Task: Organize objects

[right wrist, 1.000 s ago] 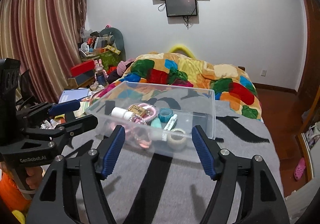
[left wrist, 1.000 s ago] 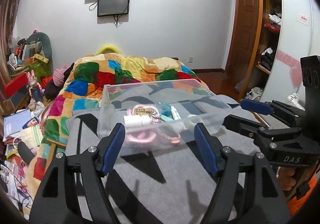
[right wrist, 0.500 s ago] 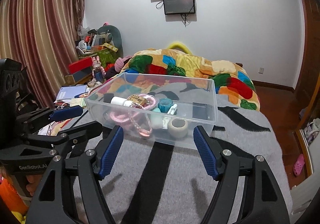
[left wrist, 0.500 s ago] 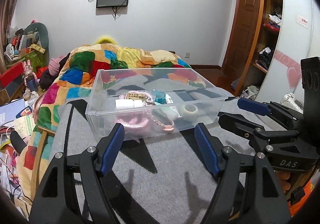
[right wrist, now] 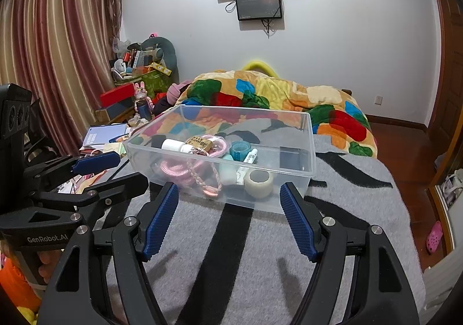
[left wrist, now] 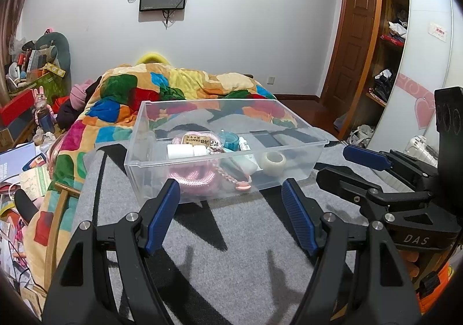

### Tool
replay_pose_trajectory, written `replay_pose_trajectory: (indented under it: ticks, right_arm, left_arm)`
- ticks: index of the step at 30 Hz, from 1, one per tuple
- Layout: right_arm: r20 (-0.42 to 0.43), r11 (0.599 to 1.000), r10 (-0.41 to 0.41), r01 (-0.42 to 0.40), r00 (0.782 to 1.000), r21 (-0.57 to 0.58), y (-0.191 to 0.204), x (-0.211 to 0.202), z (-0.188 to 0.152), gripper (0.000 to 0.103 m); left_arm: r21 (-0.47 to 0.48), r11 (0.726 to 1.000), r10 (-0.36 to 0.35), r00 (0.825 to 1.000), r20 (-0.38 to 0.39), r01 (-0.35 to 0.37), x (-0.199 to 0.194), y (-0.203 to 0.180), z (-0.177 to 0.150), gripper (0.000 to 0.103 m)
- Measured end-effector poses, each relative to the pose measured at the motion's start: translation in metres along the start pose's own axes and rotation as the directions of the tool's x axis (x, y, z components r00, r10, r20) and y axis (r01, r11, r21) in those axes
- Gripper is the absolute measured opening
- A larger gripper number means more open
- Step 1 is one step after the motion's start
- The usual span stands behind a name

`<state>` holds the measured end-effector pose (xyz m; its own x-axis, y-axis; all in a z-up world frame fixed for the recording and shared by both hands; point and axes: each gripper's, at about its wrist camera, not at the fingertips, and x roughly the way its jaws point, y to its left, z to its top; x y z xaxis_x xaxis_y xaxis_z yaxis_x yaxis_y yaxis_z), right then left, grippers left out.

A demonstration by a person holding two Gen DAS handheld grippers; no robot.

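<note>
Your left gripper [left wrist: 230, 194] and right gripper [right wrist: 228, 199] both hover just short of the near wall of the clear plastic bin [left wrist: 202, 164], jaws released and wide with nothing between the blue pads. The bin sits on the grey-and-black striped blanket [right wrist: 260, 252] on the bed, in front of the patchwork quilt [right wrist: 289, 96]. Inside the bin you have a pink cord [right wrist: 179, 168] at the near left, a white bottle [left wrist: 180, 151] above it, a tape roll [right wrist: 258, 181] at the near right, and a teal tape ring [right wrist: 240, 149] behind that.
</note>
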<state>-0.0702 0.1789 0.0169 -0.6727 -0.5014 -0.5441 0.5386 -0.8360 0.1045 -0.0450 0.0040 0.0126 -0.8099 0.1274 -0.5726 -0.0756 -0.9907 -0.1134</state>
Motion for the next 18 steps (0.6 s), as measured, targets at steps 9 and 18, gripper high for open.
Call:
replay_pose_trajectory:
  ticks: [9,18]
  right_arm:
    - [0.002,1.000,0.000,0.000,1.000,-0.001,0.0001,-0.0002,0.0000,0.070]
    - [0.000,1.000,0.000,0.000,1.000,0.008,0.0009,-0.0013,-0.0020,0.070]
  left_arm:
    - [0.001,1.000,-0.004,1.000,0.002,0.004,-0.0010,0.0004,-0.0005,0.073]
    - [0.003,1.000,-0.010,1.000,0.001,0.010,-0.0015,-0.0003,-0.0002,0.073]
